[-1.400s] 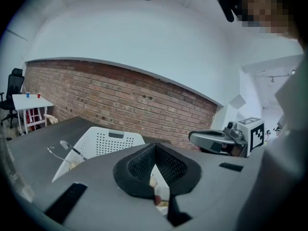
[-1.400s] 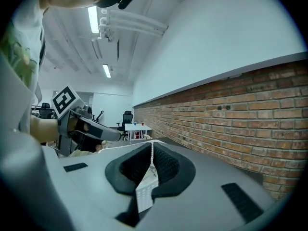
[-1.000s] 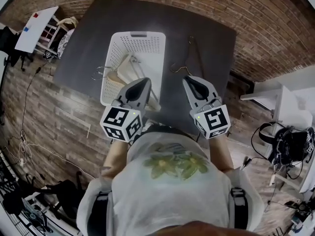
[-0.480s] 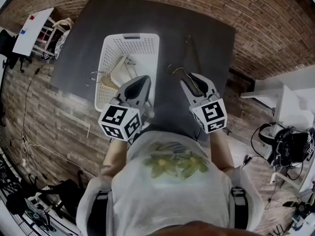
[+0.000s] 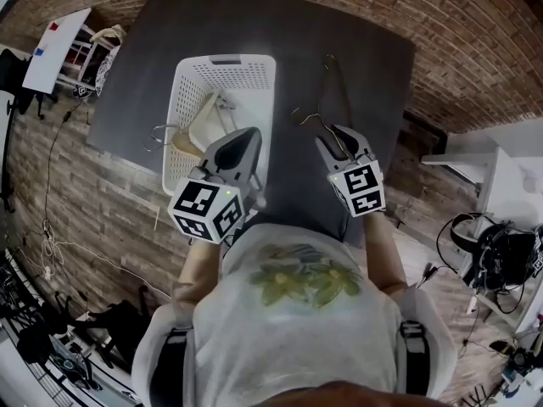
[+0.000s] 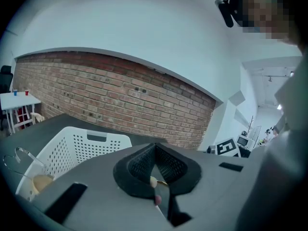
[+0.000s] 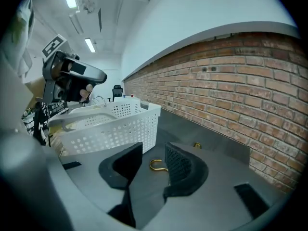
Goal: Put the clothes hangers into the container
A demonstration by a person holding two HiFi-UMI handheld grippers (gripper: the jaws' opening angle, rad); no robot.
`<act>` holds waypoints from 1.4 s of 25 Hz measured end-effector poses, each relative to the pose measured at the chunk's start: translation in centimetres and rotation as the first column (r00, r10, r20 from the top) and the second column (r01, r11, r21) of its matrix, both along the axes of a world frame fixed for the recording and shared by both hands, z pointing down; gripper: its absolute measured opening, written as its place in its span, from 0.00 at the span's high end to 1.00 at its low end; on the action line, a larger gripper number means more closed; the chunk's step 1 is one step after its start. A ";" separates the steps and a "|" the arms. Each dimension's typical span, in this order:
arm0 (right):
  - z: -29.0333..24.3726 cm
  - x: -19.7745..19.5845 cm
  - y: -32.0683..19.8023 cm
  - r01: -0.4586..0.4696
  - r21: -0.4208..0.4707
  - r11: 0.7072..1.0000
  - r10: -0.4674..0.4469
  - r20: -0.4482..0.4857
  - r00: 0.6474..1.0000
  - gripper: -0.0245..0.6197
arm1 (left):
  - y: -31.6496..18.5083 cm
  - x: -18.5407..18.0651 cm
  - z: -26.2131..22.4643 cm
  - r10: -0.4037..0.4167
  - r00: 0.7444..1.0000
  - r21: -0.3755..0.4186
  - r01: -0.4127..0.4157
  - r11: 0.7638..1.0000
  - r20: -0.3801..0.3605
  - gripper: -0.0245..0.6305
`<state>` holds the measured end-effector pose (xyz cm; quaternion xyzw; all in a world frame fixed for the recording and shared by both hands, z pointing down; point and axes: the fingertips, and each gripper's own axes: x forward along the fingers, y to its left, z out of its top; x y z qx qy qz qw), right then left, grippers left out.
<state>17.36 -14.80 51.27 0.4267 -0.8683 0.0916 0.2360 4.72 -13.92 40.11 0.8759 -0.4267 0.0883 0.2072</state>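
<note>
A white perforated basket point(image 5: 246, 79) point(image 6: 72, 150) point(image 7: 120, 129) stands on the dark table and holds pale hangers point(image 5: 197, 127). A dark hanger with a brass hook point(image 5: 307, 119) point(image 7: 158, 165) lies on the table to the basket's right. My right gripper point(image 5: 339, 134) point(image 7: 155, 150) is low over the table. Its jaws have just been opening and stand open with the brass hook in line between them, untouched. My left gripper point(image 5: 246, 136) point(image 6: 155, 148) hovers at the basket's near right corner, jaws shut. A pale hanger rod point(image 5: 257, 198) shows beneath it.
The dark grey table point(image 5: 356, 49) ends close in front of my body. Brick wall and brick floor surround it. A white side table point(image 5: 59, 45) stands far left; a white desk with cables point(image 5: 496, 244) is at the right.
My right gripper has sunk toward the table and the brass hook, and its jaws have gone from shut to open. The left gripper has shifted a little at the basket's corner.
</note>
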 end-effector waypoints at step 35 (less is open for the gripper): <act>17.5 3.3 -5.2 -0.063 -0.339 0.939 0.035 -0.086 0.996 0.75 | -1.9 -0.5 2.5 -0.019 0.999 -0.066 0.022 0.998 0.046 0.92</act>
